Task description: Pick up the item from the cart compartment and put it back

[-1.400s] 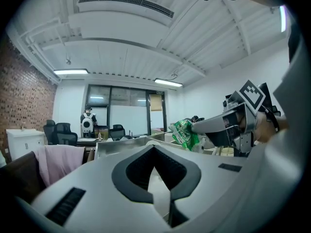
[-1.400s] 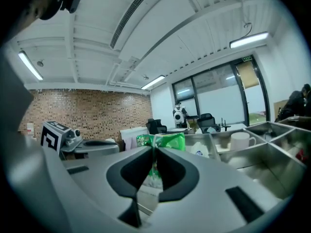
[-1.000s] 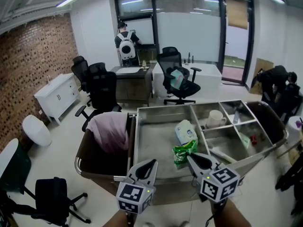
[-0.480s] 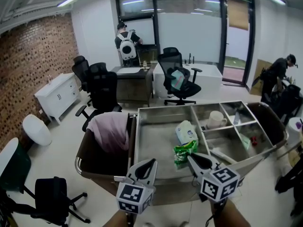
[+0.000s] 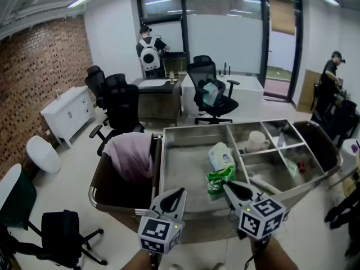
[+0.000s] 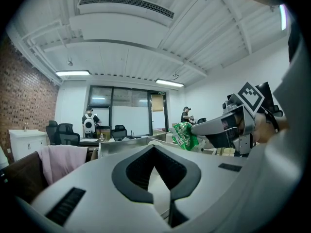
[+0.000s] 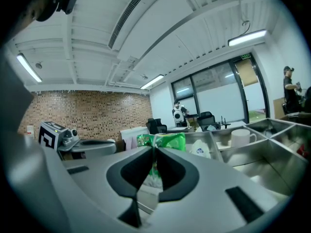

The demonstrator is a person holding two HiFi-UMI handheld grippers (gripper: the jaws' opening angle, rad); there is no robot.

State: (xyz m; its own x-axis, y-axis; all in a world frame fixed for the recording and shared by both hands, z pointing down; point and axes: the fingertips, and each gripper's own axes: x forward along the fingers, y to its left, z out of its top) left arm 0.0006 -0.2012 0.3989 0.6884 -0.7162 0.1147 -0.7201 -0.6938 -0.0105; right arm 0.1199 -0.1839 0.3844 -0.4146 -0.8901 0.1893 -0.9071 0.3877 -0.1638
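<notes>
Closest in, my right tongs [image 7: 154,150] are pinched shut on the top edge of a crinkly green packet [image 7: 164,141], which hangs from their tips. My left tongs [image 6: 153,148] are closed on nothing and held level beside them, probably just parked clear of the work.

From the head view, the packet sits over the near end of the large compartment [image 5: 185,167] of a stainless steel cart [image 5: 169,129]. I cannot tell whether its bottom touches the steel floor. The edge grip suits a soft bag, letting it dangle free for lowering back in.

Just beyond the packet lies a white pack [image 5: 220,156]. A pale mug [image 5: 256,141] stands in one of the smaller divided sections to the right. A pink cloth [image 5: 130,155] is draped in the dark bag at the cart's left end.

Around the cart is an office with a pale floor, black office chairs [image 5: 119,103], a brick wall [image 5: 39,77] on the left, and glass doors [image 5: 225,32] at the back, where a person with a backpack [image 5: 149,54] stands.
</notes>
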